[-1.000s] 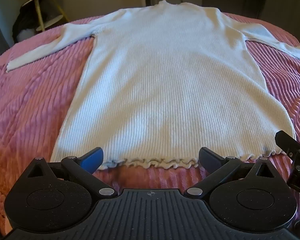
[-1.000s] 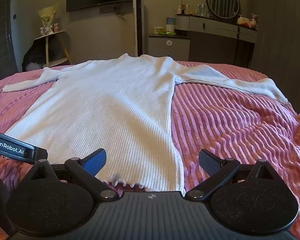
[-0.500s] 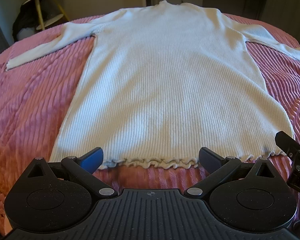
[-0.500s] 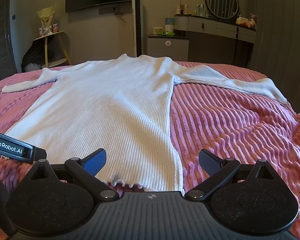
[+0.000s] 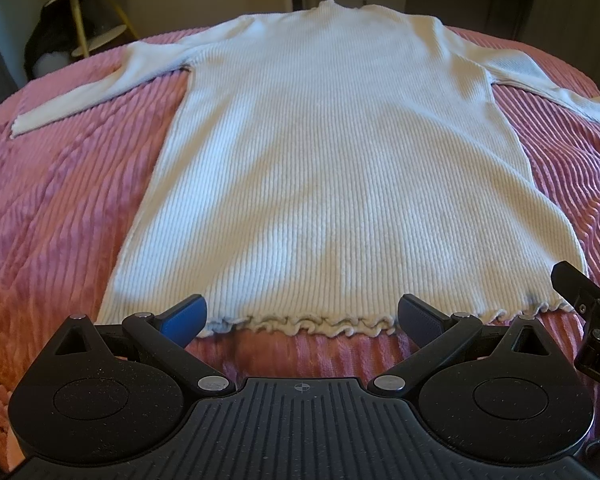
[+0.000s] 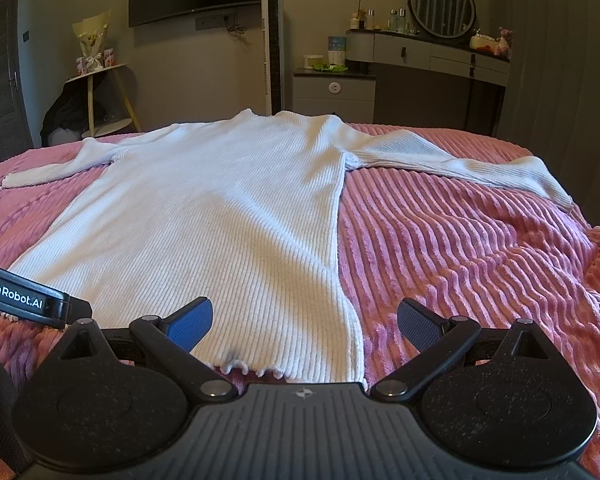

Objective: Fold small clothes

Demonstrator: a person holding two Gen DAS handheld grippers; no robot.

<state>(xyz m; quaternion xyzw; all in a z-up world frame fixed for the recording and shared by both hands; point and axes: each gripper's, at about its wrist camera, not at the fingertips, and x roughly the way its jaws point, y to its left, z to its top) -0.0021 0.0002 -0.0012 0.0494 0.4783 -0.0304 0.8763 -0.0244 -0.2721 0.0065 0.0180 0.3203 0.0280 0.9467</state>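
Pink ribbed blanket (image 5: 68,184) is covering the bed. Both tongs are hanging wide open, holding nothing: the left gripper (image 5: 300,316) by the middle of the frilly hem (image 5: 300,325), the right gripper (image 6: 304,322) by its right corner. A white ribbed sweater (image 5: 340,160) is lying flat, sleeves spreading out

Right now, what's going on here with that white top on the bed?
A person holds a two-finger gripper in each hand at the near end of a pink ribbed bedspread. A white ribbed sweater lies flat on it, both sleeves spread out to the sides, frilly hem nearest. The left gripper sits at the middle of the hem and the right gripper at its right corner. Both are open and hold nothing, so no fold has been made yet.
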